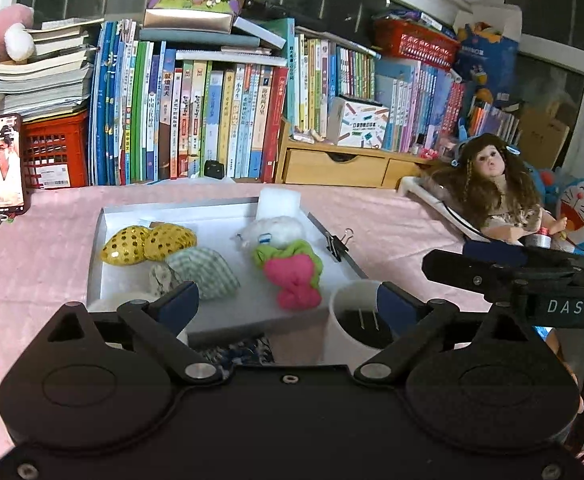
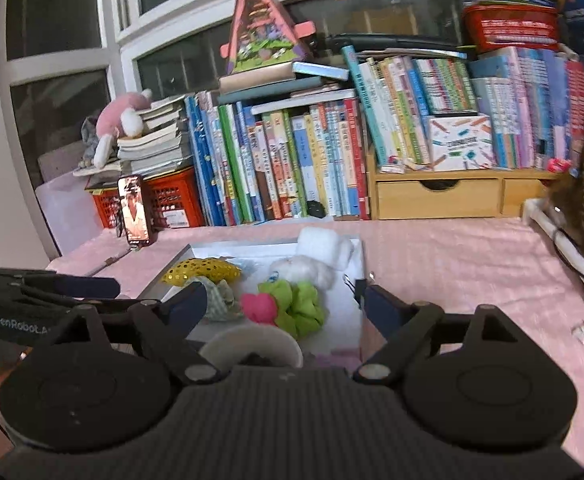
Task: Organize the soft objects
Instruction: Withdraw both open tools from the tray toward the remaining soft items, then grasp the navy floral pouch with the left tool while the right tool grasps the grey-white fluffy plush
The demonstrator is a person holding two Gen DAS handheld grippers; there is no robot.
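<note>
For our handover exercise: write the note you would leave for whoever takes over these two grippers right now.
Left gripper: open, empty, hovering at the near edge of the white tray.
Right gripper: open, empty, above the white cup.
In the tray: gold sequin piece, green checked pouch, pink-and-green scrunchie, white fluffy toy, white foam block.
Cup stands just in front of the tray; a black binder clip sits at the tray's right rim.
Done: cannot tell from here.
Left: sort the soft items; nothing is gripped yet.
</note>
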